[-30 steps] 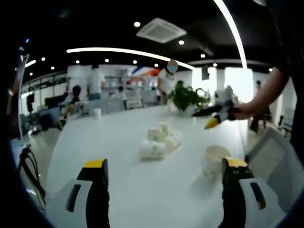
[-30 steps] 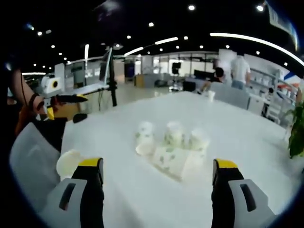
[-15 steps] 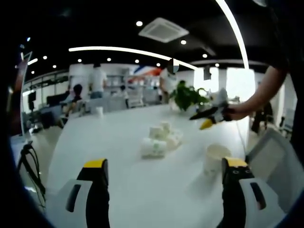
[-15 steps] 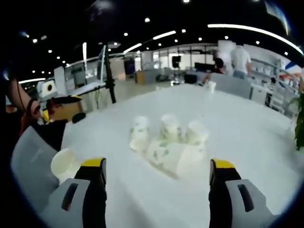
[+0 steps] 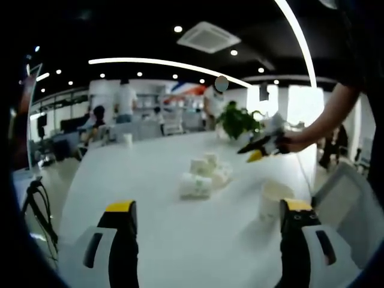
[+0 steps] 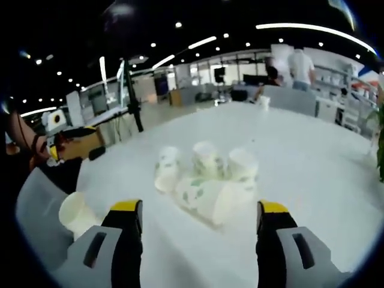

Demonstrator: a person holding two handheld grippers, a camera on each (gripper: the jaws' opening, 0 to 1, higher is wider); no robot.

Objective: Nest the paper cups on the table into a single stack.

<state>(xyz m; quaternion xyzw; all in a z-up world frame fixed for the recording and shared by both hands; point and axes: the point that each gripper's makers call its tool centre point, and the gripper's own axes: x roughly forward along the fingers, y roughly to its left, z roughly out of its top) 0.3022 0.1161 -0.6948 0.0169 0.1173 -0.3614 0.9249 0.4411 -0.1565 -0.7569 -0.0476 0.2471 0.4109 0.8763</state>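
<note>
my left gripper (image 5: pixel 204 217): jaws spread wide, nothing between them, held low over the near part of the white table (image 5: pixel 150 180).
my right gripper (image 6: pixel 198 217): jaws parted and empty, pointing at the cluster of cups (image 6: pixel 207 177); in the left gripper view it hangs above the table's far right side (image 5: pixel 255 150), its jaws looking nearly together there, held in my hand (image 5: pixel 294 142).
cluster of cups: mid-table, four or so white paper cups with a green print; three stand in a row, one lies on its side (image 6: pixel 207 201) just in front, mouth toward me, touching or nearly touching them.
lone cup (image 5: pixel 273 201): upright, mouth up, near the table's edge, well apart from the cluster, just beside my left gripper's right jaw.
far cup (image 5: pixel 126 140): small, at the table's far edge.
potted plant (image 5: pixel 237 122): at the far right edge.
people: blurred, beyond the table.
</note>
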